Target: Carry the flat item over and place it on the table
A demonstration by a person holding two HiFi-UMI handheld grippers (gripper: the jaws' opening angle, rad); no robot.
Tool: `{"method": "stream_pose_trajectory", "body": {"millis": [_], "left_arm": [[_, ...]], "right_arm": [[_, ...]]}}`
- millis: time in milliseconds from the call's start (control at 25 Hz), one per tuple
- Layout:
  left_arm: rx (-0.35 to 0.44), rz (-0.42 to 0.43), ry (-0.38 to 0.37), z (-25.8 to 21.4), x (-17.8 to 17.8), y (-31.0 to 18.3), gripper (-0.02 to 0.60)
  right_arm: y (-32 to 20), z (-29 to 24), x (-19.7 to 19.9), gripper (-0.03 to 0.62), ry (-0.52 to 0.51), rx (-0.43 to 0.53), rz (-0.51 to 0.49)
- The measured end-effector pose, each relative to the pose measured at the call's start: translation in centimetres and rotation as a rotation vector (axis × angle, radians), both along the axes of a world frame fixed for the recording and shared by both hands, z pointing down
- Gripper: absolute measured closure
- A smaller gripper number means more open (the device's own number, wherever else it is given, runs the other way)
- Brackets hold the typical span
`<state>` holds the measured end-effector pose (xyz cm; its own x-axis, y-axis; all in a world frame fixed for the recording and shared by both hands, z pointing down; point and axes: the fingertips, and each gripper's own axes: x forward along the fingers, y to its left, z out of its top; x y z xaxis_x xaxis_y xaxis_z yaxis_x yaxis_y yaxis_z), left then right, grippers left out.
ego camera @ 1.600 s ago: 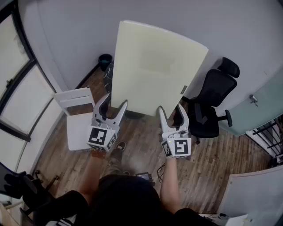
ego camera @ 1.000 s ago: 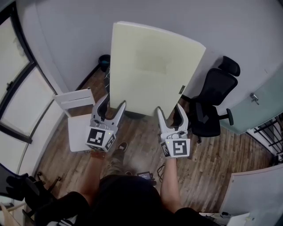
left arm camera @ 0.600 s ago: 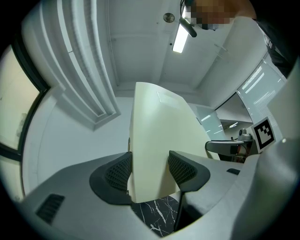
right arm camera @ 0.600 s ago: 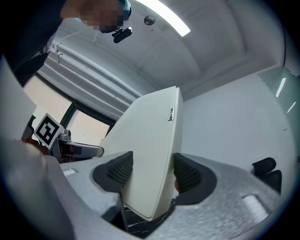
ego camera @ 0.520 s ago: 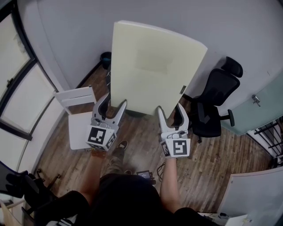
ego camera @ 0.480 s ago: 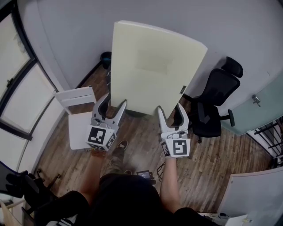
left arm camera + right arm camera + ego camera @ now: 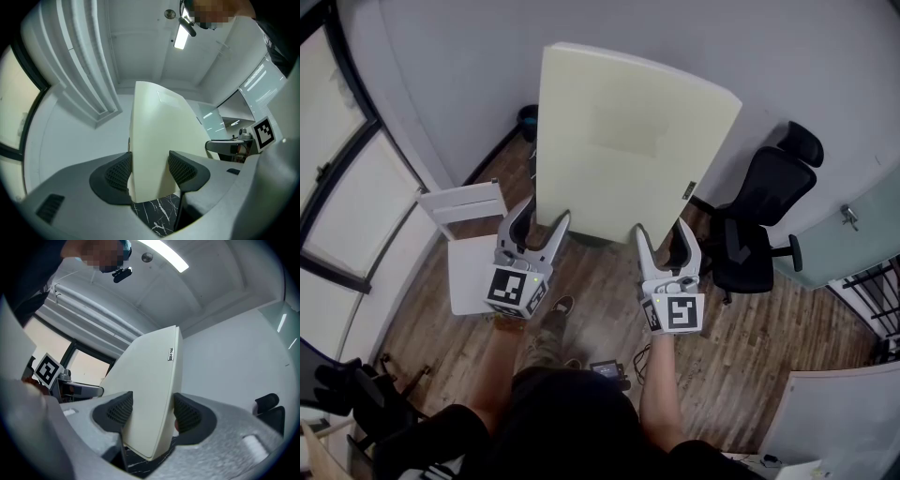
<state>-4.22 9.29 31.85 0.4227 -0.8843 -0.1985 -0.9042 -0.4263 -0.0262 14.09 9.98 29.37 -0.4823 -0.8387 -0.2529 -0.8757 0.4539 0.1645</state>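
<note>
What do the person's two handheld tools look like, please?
The left tool and right tool are light grey, with curved jaws lined by black mesh-textured pads. Each carries a cube with black-and-white square markers. The person wears a dark top.

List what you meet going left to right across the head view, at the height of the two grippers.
White chair → left gripper → right gripper → black office chair. The cream panel, clamped in both grippers, spans them, so it has no single place in the order.
</note>
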Motion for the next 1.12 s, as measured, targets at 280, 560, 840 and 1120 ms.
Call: {"method": "stream_pose_trajectory", "body": {"millis": [280, 560, 840, 1120], "left_arm": [[-0.025, 0.000, 0.002, 0.8, -0.1, -1.8, 0.329], [-0.034, -0.005, -0.010, 1.5, 0.1, -2.7, 0.328], [-0.045, -0.004, -0.004, 2.2, 0.0, -4.5, 0.328], [-0.057, 0.000, -0.004, 2.4, -0.1, -5.0, 0.328]], "right_arm": [[-1.9, 0.7, -0.1, 0.322, -0.002, -0.020, -0.002], [-2.8, 1.4, 0.1, 0.322, 0.000, -0.034, -0.004], [-4.5, 2.1, 0.1, 0.322, -0.007, -0.046, 0.001], [-5.0, 2.3, 0.0, 0.322, -0.007, -0.058, 0.006]]}}
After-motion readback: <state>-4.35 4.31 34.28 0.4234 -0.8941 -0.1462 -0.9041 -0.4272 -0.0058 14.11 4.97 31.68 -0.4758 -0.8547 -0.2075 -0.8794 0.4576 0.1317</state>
